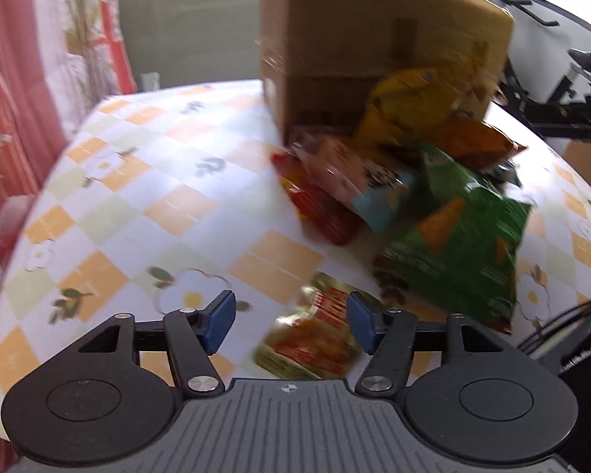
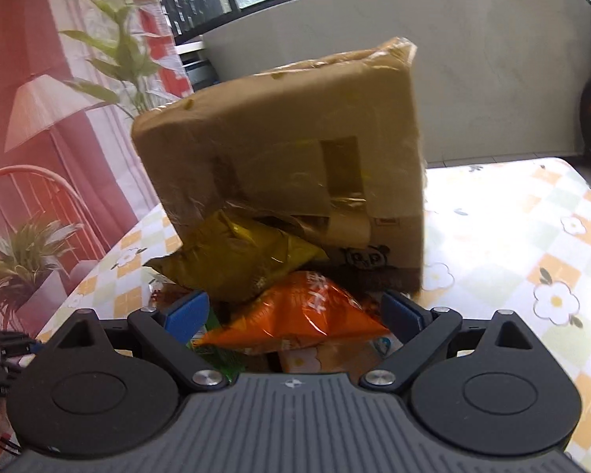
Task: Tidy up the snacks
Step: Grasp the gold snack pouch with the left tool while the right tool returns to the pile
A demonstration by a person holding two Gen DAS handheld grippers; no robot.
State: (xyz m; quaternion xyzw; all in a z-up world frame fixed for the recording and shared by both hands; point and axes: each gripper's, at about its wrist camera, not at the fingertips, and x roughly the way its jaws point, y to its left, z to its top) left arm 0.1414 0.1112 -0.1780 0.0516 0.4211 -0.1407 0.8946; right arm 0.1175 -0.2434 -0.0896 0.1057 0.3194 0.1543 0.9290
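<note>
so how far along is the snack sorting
Early. Done: snacks are out of the tipped cardboard box onto the table. In hand: nothing; the left gripper and right gripper are both open. Left: the green bag, orange bag, yellow bag and gold packet lie in a loose heap, unsorted.

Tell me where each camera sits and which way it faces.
Left wrist: on the left tool, looking along its open fingers across the table at the green bag, the gold packet and the cardboard box.
Right wrist: on the right tool, open, facing the tilted cardboard box, the yellow bag and the orange bag.
Shared: the box and the floral table.
</note>
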